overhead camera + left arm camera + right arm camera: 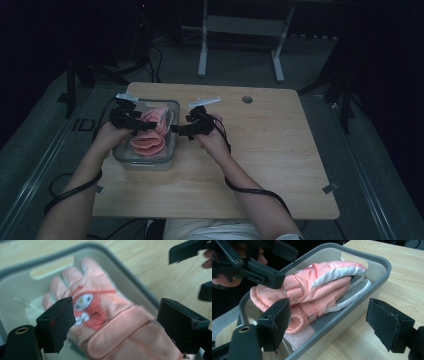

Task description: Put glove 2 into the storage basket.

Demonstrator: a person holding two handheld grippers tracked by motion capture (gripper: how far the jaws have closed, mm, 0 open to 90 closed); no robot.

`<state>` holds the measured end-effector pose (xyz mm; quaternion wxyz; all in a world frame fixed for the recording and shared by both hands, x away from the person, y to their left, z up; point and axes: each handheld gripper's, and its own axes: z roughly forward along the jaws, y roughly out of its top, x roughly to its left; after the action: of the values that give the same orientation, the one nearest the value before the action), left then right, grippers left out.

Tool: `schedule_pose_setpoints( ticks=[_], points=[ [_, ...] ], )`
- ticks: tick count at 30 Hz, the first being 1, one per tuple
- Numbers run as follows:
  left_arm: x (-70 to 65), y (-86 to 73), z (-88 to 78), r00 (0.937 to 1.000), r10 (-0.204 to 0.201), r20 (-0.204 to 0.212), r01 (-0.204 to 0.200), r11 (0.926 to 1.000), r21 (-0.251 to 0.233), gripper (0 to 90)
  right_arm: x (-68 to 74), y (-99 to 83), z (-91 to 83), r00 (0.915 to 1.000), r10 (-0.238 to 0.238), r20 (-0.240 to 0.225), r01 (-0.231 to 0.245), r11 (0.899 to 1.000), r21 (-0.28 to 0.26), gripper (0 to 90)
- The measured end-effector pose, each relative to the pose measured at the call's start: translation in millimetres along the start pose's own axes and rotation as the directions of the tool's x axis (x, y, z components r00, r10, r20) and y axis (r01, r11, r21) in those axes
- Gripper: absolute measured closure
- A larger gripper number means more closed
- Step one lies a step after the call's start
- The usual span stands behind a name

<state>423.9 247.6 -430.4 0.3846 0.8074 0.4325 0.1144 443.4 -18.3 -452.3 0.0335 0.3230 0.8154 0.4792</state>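
A pair of pink padded gloves (pixel 150 132) lies stacked in a clear bin with a grey rim (pixel 145 165) on the left of the wooden table (pixel 270 150). My left gripper (pixel 142 126) hovers over the bin, open. In its own view the jaws of the left gripper (pixel 115 315) stand wide apart above a glove (pixel 100 312) with a cartoon patch, not touching it. My right gripper (pixel 181 131) is just right of the bin, also open. In the right gripper view, the right gripper (pixel 329 322) faces the bin's rim (pixel 362 302) and the gloves (pixel 319 287), with nothing between its jaws.
A round cable hole (pixel 247 99) sits near the table's far edge. The right half of the table is bare wood. A white desk frame (pixel 240 30) stands on the floor behind. Black cables trail from both forearms off the near edge.
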Motion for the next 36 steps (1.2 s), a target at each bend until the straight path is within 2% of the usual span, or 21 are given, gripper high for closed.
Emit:
schedule_pose_setpoints(
  ticks=[3, 5, 6, 9, 13, 15, 17, 18, 22, 24, 28, 31, 34, 36],
  points=[
    [-10.9, 2.8, -3.8, 0.9995, 0.031, 0.003, -0.031, 0.9989, -0.035, 12.7, -0.6, -1.7, -2.7, 0.9999, -0.013, -0.008, 0.013, 1.0, -0.006, 19.8],
    [-20.0, 3.2, -4.3, 0.9981, 0.061, -0.003, -0.061, 0.9966, -0.054, 6.3, -1.3, -2.9, -5.2, 0.9997, -0.021, -0.015, 0.021, 1.0, -0.01, 18.8],
    [-25.1, 3.5, -4.5, 0.9968, 0.08, -0.009, -0.08, 0.9951, -0.058, 6.0, -1.9, -3.7, -6.5, 0.9995, -0.026, -0.016, 0.026, 1.0, -0.016, 18.8],
    [-42.6, 4.6, -4.8, 0.9912, 0.131, -0.021, -0.132, 0.9878, -0.082, 5.9, -2.5, -6.3, -10.6, 0.9991, -0.037, -0.02, 0.036, 0.999, -0.023, 18.5],
    [-67.7, 6.8, -6.0, 0.9788, 0.204, -0.023, -0.205, 0.9716, -0.119, 5.9, -4.2, -11.0, -17.0, 0.9983, -0.054, -0.023, 0.054, 0.998, -0.017, 18.5],
    [-78.6, 8.0, -6.1, 0.9733, 0.23, -0.002, -0.228, 0.965, -0.13, 5.9, -6.3, -13.4, -21.8, 0.998, -0.058, -0.024, 0.057, 0.998, -0.02, 18.5],
    [-88.9, 8.8, -4.7, 0.9683, 0.247, 0.036, -0.241, 0.9616, -0.132, 5.9, -8.4, -15.8, -27.4, 0.998, -0.061, -0.019, 0.06, 0.998, -0.021, 18.4],
    [-94.3, 8.9, -3.9, 0.9633, 0.265, 0.045, -0.257, 0.9568, -0.137, 5.9, -9.8, -17.1, -30.1, 0.9976, -0.068, -0.014, 0.068, 0.997, -0.022, 18.5],
    [-114.7, 7.8, 0.9, 0.9504, 0.301, 0.081, -0.286, 0.9459, -0.153, 5.9, -14.9, -23.5, -40.8, 0.9968, -0.08, -0.002, 0.08, 0.997, -0.023, 18.1],
    [-122.6, 6.0, 4.4, 0.9472, 0.304, 0.101, -0.285, 0.9441, -0.165, 5.9, -17.9, -27.3, -45.9, 0.9964, -0.084, 0.004, 0.084, 0.996, -0.019, 17.5],
    [-135.0, 0.6, 13.5, 0.9362, 0.325, 0.134, -0.302, 0.939, -0.165, 5.9, -23.3, -36.1, -55.2, 0.9955, -0.093, 0.015, 0.093, 0.995, -0.017, 17.1],
    [-144.5, -4.7, 22.2, 0.9301, 0.324, 0.173, -0.299, 0.9411, -0.159, 6.0, -27.8, -44.2, -61.2, 0.9956, -0.092, 0.019, 0.093, 0.996, -0.015, 16.7],
    [-154.8, -9.7, 29.9, 0.9193, 0.34, 0.198, -0.314, 0.9372, -0.151, 6.0, -32.4, -52.8, -65.9, 0.9956, -0.089, 0.027, 0.09, 0.996, -0.004, 16.7],
    [-162.0, -12.9, 35.4, 0.9095, 0.352, 0.221, -0.328, 0.9341, -0.141, 6.0, -35.3, -58.7, -68.6, 0.9953, -0.092, 0.029, 0.092, 0.996, 0.0, 16.8]
  ],
)
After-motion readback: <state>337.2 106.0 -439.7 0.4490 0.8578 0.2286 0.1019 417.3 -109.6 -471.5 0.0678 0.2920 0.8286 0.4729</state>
